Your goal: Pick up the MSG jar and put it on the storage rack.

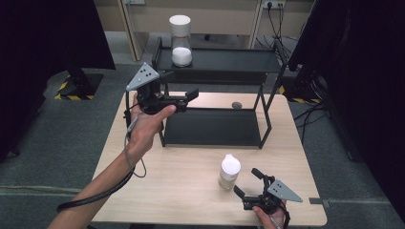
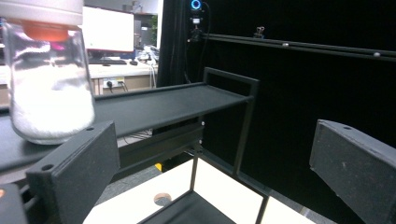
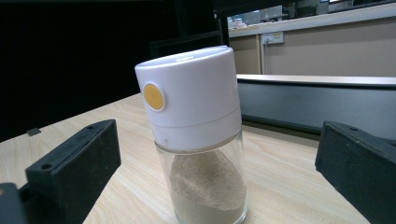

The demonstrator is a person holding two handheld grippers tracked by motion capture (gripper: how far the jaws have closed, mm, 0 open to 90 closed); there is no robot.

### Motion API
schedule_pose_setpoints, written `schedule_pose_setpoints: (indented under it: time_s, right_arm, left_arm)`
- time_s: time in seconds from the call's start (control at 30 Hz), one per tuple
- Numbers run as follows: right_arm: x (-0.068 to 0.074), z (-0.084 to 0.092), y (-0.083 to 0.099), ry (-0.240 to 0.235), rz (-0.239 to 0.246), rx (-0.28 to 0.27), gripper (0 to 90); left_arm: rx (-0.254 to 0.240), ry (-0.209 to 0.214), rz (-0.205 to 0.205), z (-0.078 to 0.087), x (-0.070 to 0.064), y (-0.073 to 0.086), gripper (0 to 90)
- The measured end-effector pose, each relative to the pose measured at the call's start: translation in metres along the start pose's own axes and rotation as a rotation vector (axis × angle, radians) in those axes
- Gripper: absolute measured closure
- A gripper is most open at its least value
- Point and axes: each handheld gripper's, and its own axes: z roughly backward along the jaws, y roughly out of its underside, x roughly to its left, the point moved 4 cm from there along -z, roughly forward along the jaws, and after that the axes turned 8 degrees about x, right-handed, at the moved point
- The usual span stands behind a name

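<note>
right gripper [image 1: 249,183], held low at the near right edge of the tabletop [image 1: 191,191]: jaws spread wide, holding nothing. in the right gripper view the shaker jar [image 3: 201,140] stands upright between the two jaws but ahead of them, touching neither; it has a white cap with a round yellow button, a clear glass body and a tan powder inside, and it rests on the tabletop. in the high view the same shaker jar [image 1: 229,172] sits just beyond and slightly left of the jaw tips. left gripper [image 1: 184,98], raised in the person's left hand [image 1: 145,124] at the left end of the black two-tier shelf [image 1: 215,61]: jaws also wide apart and empty. in the left gripper view the second jar [image 2: 46,79], filled with white grains, stands upright on the upper tier, above and beyond the left-side jaw, apart from it. a small dark round object [image 1: 236,105] lies on the tabletop near the back edge, under the shelf frame.
</note>
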Motion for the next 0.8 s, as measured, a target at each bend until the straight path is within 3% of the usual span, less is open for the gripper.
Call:
schedule_pose_setpoints:
  time_s: [0.23,0.27,0.3,0.37,0.8]
  right_arm:
    - [0.000,0.000,0.000,-0.001,0.003,0.000,0.4]
    - [0.000,0.000,0.000,-0.002,0.002,0.000,0.4]
    - [0.000,0.000,0.000,-0.003,0.001,-0.001,0.4]
    - [0.000,0.000,0.000,-0.002,0.000,-0.001,0.4]
    - [0.000,0.000,0.000,-0.002,-0.001,-0.003,0.4]
  left_arm:
    - [-0.004,0.043,-0.022,0.006,-0.007,0.021,0.8]
    - [0.007,0.068,0.017,0.007,-0.009,0.024,0.8]
    - [-0.005,0.071,-0.012,0.007,-0.008,0.028,0.8]
    - [-0.005,0.084,-0.025,0.010,-0.012,0.036,0.8]
    - [-0.004,0.157,-0.027,0.022,-0.021,0.080,0.9]
